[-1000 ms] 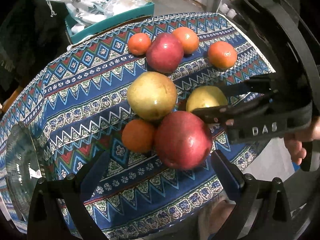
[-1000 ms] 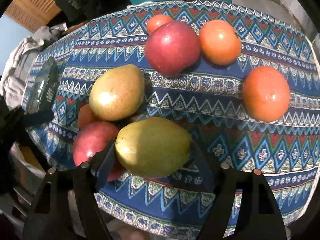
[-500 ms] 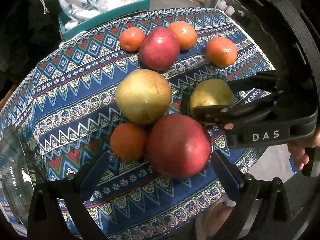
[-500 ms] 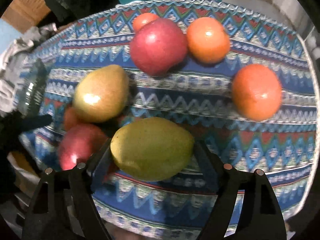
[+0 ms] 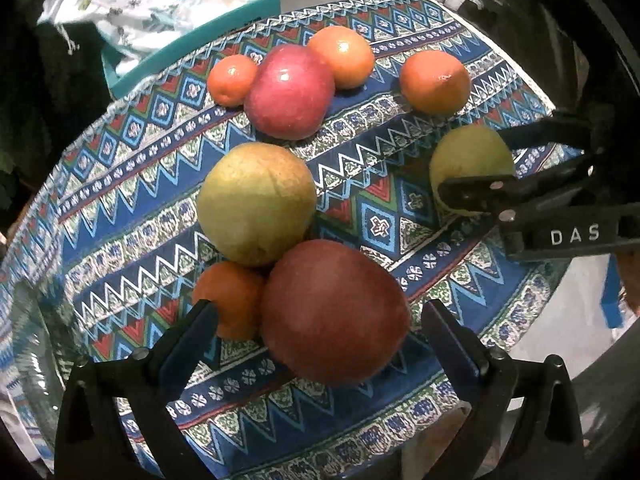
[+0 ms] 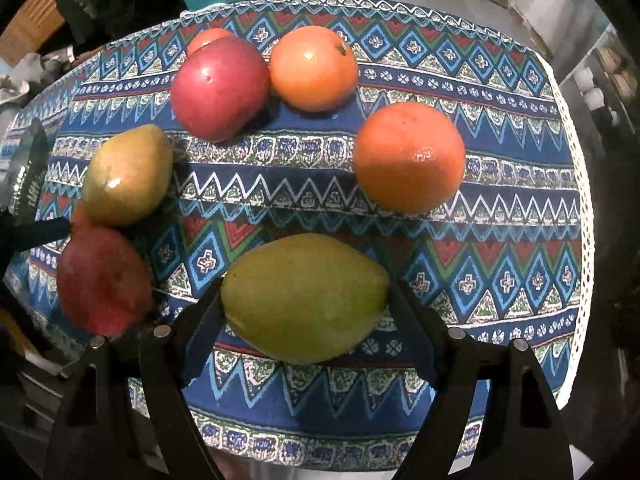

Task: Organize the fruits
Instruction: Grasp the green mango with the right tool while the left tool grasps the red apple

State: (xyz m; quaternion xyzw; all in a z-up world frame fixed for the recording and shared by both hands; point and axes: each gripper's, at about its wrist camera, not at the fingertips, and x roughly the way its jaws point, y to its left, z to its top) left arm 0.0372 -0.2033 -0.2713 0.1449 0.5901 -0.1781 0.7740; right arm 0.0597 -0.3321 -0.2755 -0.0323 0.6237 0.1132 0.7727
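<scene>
right gripper: my right gripper [image 6: 306, 312] clamps the green pear [image 6: 304, 298] near the cloth's near edge, one finger on each tip.
pear's axis: it lies crosswise between the fingers, fat end at my left finger, narrow end at my right, so i judge any set-down must keep that line level.
left gripper: my left gripper [image 5: 320, 316] stands wide around the near red apple [image 5: 334, 312], pads not yet pressing; the jaws have just been closing a little, with the apple between them.
which hand is nearer: the left sits right over the apple, so i judge that grab is its job; the right is already full.
crowding: a small orange [image 5: 230, 298] touches the apple beside my left finger, and a yellow-green pear [image 5: 256, 202] leans on both just behind; i judge the finger may nudge the orange.
mid cloth: one orange [image 6: 408, 158] sits alone toward the right edge.
far edge: a second red apple [image 6: 220, 88] with two oranges [image 6: 314, 68] touching it.
left edge: a glass bowl [image 5: 30, 344], only partly seen.
</scene>
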